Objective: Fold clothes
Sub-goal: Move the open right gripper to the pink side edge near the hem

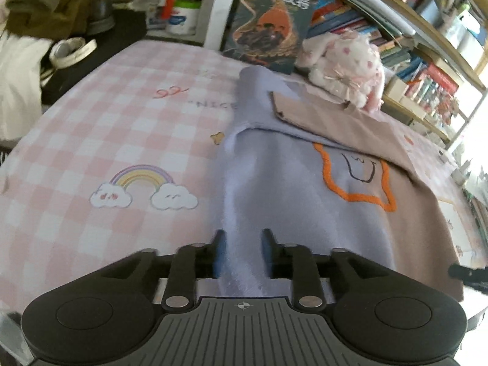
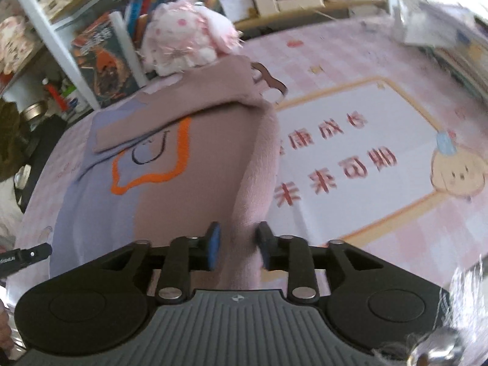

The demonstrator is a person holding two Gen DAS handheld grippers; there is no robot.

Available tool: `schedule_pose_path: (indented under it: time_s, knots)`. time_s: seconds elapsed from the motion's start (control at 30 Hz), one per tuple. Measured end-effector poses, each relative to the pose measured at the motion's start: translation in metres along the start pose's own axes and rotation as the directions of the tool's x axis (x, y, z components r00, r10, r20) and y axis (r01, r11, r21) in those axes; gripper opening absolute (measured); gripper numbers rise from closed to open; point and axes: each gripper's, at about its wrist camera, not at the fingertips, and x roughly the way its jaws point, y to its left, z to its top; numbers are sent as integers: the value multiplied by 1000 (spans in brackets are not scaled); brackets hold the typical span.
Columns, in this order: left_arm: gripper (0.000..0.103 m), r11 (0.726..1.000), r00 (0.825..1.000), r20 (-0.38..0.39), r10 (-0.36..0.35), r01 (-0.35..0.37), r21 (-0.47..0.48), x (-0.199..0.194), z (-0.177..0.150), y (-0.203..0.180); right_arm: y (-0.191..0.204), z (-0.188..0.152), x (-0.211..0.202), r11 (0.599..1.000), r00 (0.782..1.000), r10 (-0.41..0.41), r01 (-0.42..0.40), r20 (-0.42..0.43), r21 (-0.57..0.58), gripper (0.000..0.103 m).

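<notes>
A lavender and dusty-pink sweater point(image 1: 292, 183) with an orange outlined shape lies on the pink checked tablecloth point(image 1: 106, 116), its sleeves folded across the chest. My left gripper point(image 1: 242, 244) holds the lavender near edge of the sweater between its fingers. My right gripper point(image 2: 238, 241) holds the pink near edge of the same sweater point(image 2: 195, 164) between its fingers. The cloth rises as a ridge into each pair of fingers.
A pink and white plush toy point(image 1: 347, 67) sits just behind the sweater, with an upright book point(image 1: 268, 21) and bookshelves point(image 1: 427, 70) behind it. Shoes and cups stand at the far left point(image 1: 73, 48). A printed white panel point(image 2: 360, 158) covers the tablecloth on the right.
</notes>
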Motion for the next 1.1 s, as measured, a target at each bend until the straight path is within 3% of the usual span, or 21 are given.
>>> schedule_pose_path:
  time_s: [0.23,0.63,0.8,1.1]
  knots:
    - [38,998,999,-37,26,-28,-61,-3,-10,7,-21,-8,-2,996,999,5,-2,-39,88,39]
    - [38,974,992,-42,117,-123,-191,-9,-27,2,-50,7,9,993,993,85,-77,-77,92,42]
    - [38,959,993,-9,115,-114,-261,-3,-23,5,-61,24,22,988,988,138,-134,-63,73,43]
    - [38,964,996,-6,90,-89,-251,9,-9,3,-82,80,71,951,963,267,-256,-46,172,48]
